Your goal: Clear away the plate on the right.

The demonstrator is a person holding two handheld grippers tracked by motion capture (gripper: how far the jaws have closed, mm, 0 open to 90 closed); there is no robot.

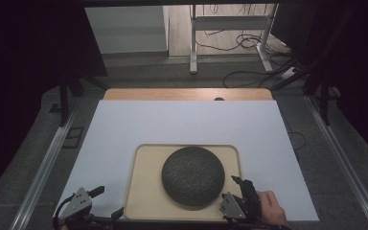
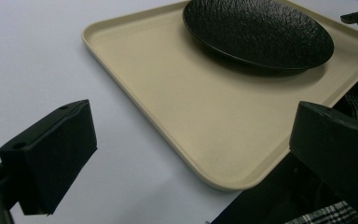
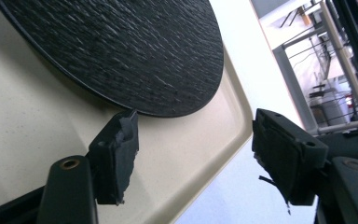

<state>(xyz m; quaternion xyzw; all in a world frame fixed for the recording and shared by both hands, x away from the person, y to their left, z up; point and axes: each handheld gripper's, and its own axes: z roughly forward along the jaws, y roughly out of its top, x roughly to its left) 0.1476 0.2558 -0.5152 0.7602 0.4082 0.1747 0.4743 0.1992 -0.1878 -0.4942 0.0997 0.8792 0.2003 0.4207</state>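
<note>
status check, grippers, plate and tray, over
Left gripper open, straddling the tray's near-left corner. Right gripper open, pads off the black plate. Plate flat on the beige tray. Nothing in the way.

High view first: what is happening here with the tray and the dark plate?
A person works at a white-topped table with a gripper in each hand. A black textured plate lies on a beige tray. The right gripper sits at the tray's near right corner, jaws open astride the tray's rim, with one jaw over the tray close by the plate's edge; nothing is clamped. The left gripper waits open at the near left corner, holding nothing.
</note>
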